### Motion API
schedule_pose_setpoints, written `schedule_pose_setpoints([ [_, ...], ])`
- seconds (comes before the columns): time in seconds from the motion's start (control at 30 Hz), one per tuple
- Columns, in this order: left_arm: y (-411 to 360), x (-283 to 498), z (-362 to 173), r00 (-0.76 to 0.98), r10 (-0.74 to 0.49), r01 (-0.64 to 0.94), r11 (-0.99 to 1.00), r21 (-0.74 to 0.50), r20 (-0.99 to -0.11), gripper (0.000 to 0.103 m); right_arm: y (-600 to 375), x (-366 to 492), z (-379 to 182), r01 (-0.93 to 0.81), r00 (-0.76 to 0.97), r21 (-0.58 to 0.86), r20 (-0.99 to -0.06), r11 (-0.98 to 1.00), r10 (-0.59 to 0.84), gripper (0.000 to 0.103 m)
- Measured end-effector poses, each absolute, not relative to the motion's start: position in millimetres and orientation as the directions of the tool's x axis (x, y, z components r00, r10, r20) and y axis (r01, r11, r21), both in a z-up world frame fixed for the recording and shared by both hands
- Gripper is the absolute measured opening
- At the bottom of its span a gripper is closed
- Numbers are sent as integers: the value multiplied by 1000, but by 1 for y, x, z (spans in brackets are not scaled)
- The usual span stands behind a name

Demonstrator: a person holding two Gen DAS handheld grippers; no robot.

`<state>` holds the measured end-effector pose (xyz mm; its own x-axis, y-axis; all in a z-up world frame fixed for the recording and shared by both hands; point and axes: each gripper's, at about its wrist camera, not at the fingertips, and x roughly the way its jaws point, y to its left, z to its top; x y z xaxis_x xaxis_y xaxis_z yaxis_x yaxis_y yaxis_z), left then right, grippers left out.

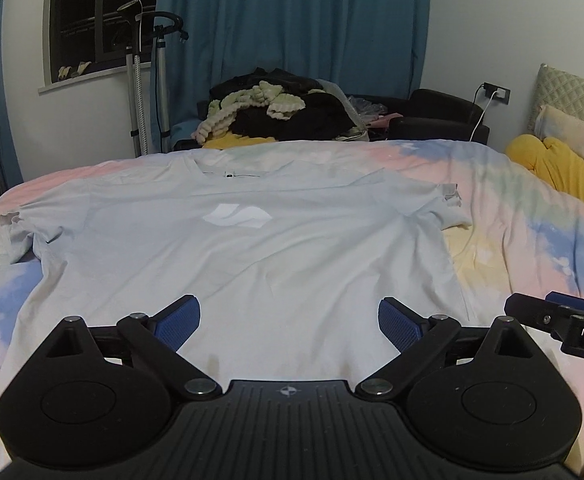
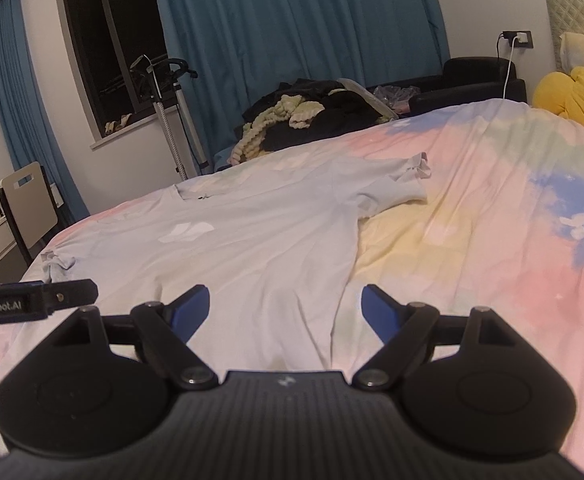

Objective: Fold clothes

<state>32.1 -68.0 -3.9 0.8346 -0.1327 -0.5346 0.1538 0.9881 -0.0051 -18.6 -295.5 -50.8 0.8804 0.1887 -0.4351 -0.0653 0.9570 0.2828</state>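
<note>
A pale blue-white T-shirt (image 1: 244,248) lies spread flat and face up on the bed, collar far, hem near, both short sleeves out to the sides. It also shows in the right wrist view (image 2: 252,240). My left gripper (image 1: 290,320) is open and empty above the shirt's lower middle. My right gripper (image 2: 286,312) is open and empty over the shirt's lower right edge. The right gripper's side shows in the left wrist view (image 1: 564,320), and the left gripper's side shows in the right wrist view (image 2: 32,300).
The bed has a pastel tie-dye cover (image 1: 532,220). A yellow cushion (image 1: 564,168) and pillows lie at the right. A pile of dark and green clothes (image 1: 284,112) sits beyond the bed's far edge. A garment steamer stand (image 1: 148,80) and blue curtains (image 1: 292,20) are behind.
</note>
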Motion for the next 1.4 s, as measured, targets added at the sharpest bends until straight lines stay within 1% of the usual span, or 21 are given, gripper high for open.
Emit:
schedule_pose_setpoints([
  [0.23,-60,25,-8,851,-136,159,987,2,-508,99,-289,-11,-56,-50,875,248,-457,967,163,84],
  [0.37,-55,26,-11,850,-145,157,987,-20,-506,99,-286,-8,-58,-38,872,221,-468,975,140,84],
  [0.5,-53,26,-13,852,-142,156,988,-15,-503,100,-283,-7,-59,-34,873,201,-471,979,127,84],
  [0.9,-54,30,-18,838,-146,154,988,-29,-526,100,-281,9,-60,-12,875,167,-475,986,91,84],
  [1.03,-55,33,-19,835,-147,155,987,-30,-530,100,-280,23,-60,-6,871,135,-486,991,72,84],
  [1.2,-57,37,-20,835,-150,156,987,-33,-529,100,-282,48,-59,-18,875,114,-478,993,71,84],
  [1.27,-57,39,-21,830,-164,169,985,-40,-534,100,-292,68,-58,-6,879,142,-471,990,73,84],
  [1.4,-56,45,-24,824,-188,199,979,-38,-534,100,-338,129,-62,94,881,336,-466,937,79,84],
])
